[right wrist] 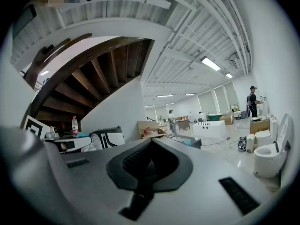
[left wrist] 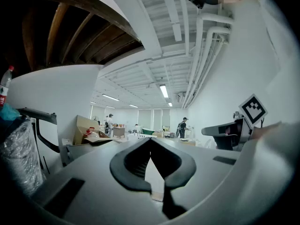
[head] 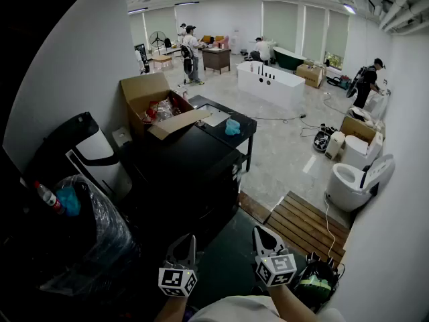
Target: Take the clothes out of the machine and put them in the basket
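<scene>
Down at the near edge of the head view I hold the left gripper [head: 184, 241] and right gripper [head: 263, 233] level and side by side, each with its jaws pressed together on nothing. Just ahead of them stands the black machine [head: 181, 180], with a box [head: 157, 106] behind it. The clothes and basket I cannot make out.

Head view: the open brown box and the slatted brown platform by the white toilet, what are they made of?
The open brown box looks like matt cardboard: plain tan faces and thin folded flaps open. The slatted brown platform seems to be wood with a dull finish: parallel boards with dark gaps; solid timber or composite, I cannot tell.
</scene>
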### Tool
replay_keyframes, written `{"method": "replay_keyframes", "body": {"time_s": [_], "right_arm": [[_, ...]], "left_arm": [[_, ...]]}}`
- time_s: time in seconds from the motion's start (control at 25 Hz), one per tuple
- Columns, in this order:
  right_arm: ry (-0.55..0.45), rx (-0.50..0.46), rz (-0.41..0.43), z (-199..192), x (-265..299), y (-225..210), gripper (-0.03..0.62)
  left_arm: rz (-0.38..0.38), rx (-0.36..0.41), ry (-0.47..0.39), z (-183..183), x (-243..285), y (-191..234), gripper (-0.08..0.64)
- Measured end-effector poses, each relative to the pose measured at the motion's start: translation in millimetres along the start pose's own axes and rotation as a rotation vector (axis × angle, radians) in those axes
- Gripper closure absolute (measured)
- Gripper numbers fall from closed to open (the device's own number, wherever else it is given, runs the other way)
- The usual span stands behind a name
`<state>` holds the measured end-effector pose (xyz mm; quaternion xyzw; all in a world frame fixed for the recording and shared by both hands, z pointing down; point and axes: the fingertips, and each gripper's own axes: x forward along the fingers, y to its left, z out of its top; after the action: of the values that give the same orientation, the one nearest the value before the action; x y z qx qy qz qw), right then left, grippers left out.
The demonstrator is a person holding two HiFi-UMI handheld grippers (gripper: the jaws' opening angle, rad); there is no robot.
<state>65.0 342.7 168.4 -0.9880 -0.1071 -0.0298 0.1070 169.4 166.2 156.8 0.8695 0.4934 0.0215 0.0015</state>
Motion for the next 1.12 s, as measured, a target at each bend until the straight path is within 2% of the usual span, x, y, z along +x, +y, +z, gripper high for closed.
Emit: {"method": "replay_keyframes", "body": {"time_s": [0.52, 1.04, 1.08, 1.12], "right_arm": [[0.003, 0.000, -0.003, -2.9, -7.0, 3.2, 0.586], [-0.016, -0.033, -0.057, -0.9, -5.7, 3.0, 0.581], [-0.017, -0.036, -0.060, -0.5, -5.3, 3.5, 0.580], [-0.016, -0.037, -0.061, -0.6, -4.7, 4.3, 0.548]], "left_arm": [[0.005, -0.008, -0.002, -1.1, -9.2, -3.0, 0.543], [0.000, -0.007, -0.002, -1.2, -10.8, 1.0, 0.543], [-0.001, -0.007, -0.001, -1.1, -10.8, 1.7, 0.543], [-0.001, -0.008, -0.001, -1.3, -10.9, 2.4, 0.543]]}}
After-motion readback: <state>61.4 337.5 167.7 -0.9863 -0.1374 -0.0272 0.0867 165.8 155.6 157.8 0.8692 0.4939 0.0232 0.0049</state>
